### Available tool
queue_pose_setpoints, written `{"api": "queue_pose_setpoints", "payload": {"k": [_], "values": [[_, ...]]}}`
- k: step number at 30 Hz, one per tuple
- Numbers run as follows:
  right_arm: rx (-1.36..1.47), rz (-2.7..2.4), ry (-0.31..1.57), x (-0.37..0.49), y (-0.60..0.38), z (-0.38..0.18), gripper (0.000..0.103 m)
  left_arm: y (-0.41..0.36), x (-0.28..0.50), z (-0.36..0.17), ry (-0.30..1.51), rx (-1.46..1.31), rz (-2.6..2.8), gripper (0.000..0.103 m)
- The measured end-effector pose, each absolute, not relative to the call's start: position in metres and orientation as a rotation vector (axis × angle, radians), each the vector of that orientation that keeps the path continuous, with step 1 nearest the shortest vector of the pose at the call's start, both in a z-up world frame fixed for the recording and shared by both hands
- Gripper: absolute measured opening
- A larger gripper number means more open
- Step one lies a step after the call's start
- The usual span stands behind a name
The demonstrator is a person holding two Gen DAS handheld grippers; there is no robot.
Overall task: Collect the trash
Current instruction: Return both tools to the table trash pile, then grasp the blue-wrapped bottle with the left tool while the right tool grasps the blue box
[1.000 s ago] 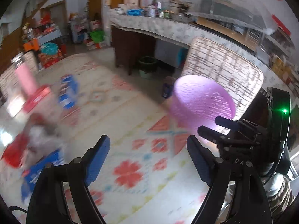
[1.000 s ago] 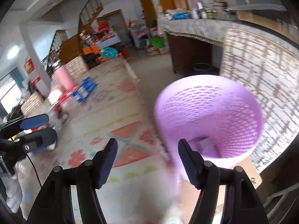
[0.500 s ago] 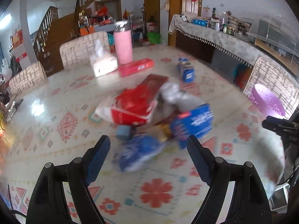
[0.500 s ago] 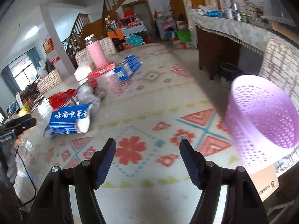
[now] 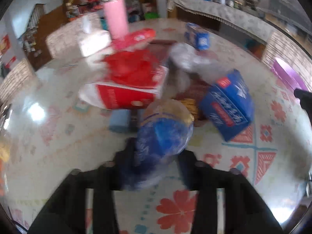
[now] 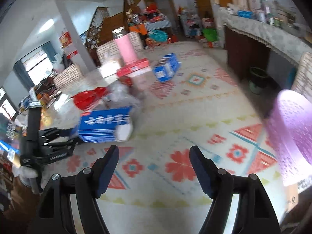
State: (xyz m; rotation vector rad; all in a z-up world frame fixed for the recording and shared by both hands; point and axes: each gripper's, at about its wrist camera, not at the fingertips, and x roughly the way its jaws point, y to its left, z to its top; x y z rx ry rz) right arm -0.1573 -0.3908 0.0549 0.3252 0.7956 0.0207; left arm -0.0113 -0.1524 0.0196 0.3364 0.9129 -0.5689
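Table (image 5: 243,198), patterned cloth: carries a trash heap now filling the left wrist view, where half a second ago it lay further off; lilac basket (image 6: 290,136) at the right edge, well apart. Heap, by size: red-and-white pack (image 5: 124,95), blue carton (image 5: 228,105), blue crumpled bag (image 5: 163,134). Left gripper (image 5: 156,161): jaws have just been closing, now pinching the near end of the bag, so judged ready for carrying to the basket; right gripper (image 6: 154,165): fingers spread, opening slightly, empty.
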Motion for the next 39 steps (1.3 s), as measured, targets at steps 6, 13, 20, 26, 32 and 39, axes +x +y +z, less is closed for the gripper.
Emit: {"api": "queue_pose_setpoints", "payload": {"k": [6,13,20,26,32,39], "values": [[0.342,0.132,0.843,-0.107,-0.356,0.058,0.081,-0.126,-0.004,0.03,0.916,0.18,-0.61,0.032],[0.188,0.186,0.837,-0.035,-0.322,0.071,0.093,-0.088,0.009,0.042,0.906,0.042,-0.609,0.032],[0.299,0.371,1.089,-0.02,-0.313,0.032,0.092,-0.059,0.03,0.048,0.917,-0.065,-0.507,0.032],[0.19,0.374,1.132,-0.057,-0.294,0.034,0.092,-0.054,0.028,0.05,0.904,-0.089,-0.484,0.032],[0.09,0.268,0.996,-0.089,-0.291,0.049,0.094,-0.056,0.026,0.047,0.905,-0.07,-0.479,0.033],[-0.33,0.327,0.992,-0.102,-0.246,0.039,0.094,-0.059,0.023,0.047,0.892,-0.055,-0.474,0.033]]}}
